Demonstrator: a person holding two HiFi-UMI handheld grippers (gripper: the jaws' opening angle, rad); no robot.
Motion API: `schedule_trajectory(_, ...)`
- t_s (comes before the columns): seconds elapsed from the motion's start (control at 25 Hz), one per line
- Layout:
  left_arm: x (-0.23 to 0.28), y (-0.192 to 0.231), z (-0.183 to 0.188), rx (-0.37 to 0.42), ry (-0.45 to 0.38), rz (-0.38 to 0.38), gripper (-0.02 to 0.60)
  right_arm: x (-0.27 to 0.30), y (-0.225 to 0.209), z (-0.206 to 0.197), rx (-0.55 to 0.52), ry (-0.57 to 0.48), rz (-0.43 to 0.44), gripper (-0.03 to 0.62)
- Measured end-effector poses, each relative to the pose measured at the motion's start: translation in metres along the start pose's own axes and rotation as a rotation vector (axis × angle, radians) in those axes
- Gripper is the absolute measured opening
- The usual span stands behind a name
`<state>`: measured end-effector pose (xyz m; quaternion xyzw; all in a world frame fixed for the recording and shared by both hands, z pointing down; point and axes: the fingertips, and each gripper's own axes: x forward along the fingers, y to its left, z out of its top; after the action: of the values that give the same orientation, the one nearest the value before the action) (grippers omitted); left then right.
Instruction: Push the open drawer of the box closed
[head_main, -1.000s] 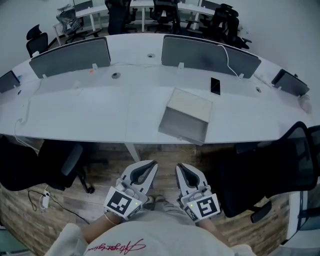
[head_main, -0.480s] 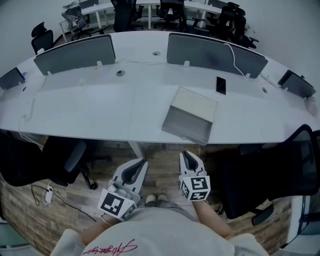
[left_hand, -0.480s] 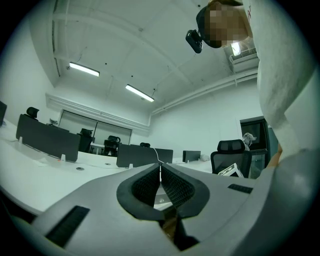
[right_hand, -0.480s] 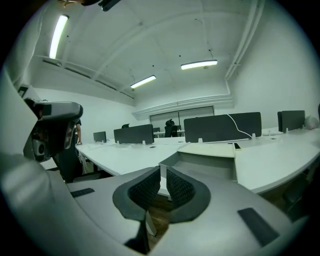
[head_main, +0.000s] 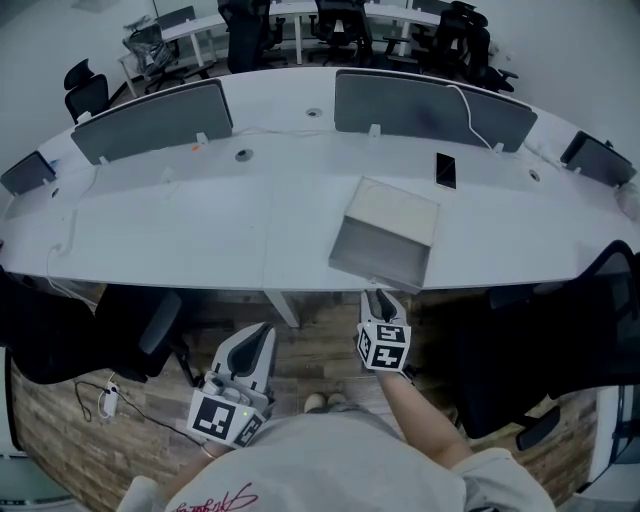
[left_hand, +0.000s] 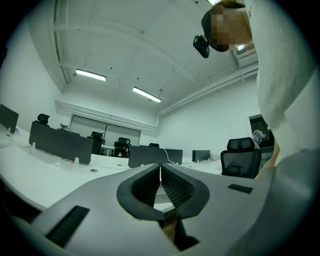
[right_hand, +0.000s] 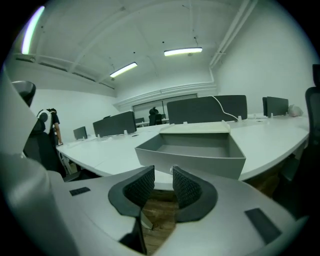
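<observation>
- The box (head_main: 398, 208) is sitting on the white curved surface (head_main: 200, 230), near the edge facing the person
- Its drawer (head_main: 380, 255) is standing pulled out, open and empty, with the front wall reaching out to the surface's edge
- The right gripper (head_main: 381, 294) is hovering just in front of the drawer's front wall, pointing at it; contact cannot be told
- In the right gripper view the right gripper (right_hand: 163, 172) is showing its jaws a little apart, with nothing between them
- The drawer (right_hand: 192, 159) is filling the middle of that view, and a small knob (right_hand: 172, 169) on its front is lying just above the gap between the jaws
- The left gripper (head_main: 262, 332) is hanging lower, over the wooden floor (head_main: 320, 345), well apart from the drawer
- In the left gripper view the left gripper (left_hand: 160, 167) is showing its jaws pressed together at the tips, holding nothing
- A dark phone (head_main: 446, 170) is lying on the surface behind the box, to its right
- Grey dividers (head_main: 155, 120) are standing along the far side of the surface
</observation>
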<state>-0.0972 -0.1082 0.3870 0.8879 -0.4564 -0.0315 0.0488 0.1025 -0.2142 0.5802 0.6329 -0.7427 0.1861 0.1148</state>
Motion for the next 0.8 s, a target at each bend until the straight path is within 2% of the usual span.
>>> schedule_trajectory(0.16,-0.004,0.004,0.0,0.004,-0.004,0.017,0.019,0.011,-0.011,0.002,0.04,-0.028,-0.058,0.1)
schedule_trajectory(0.24,-0.005,0.007,-0.001,0.003,-0.003,0.029,0.018,0.017,-0.012,0.0,0.051,-0.018,-0.072,0.1)
schedule_trajectory(0.36,-0.007,0.01,0.0,0.005,-0.006,0.043,0.019,0.025,-0.016,-0.007,0.128,0.016,-0.104,0.1)
schedule_trajectory(0.8,-0.01,0.014,0.0,0.006,-0.01,0.063,0.019,0.033,-0.028,-0.011,0.235,0.027,-0.158,0.078)
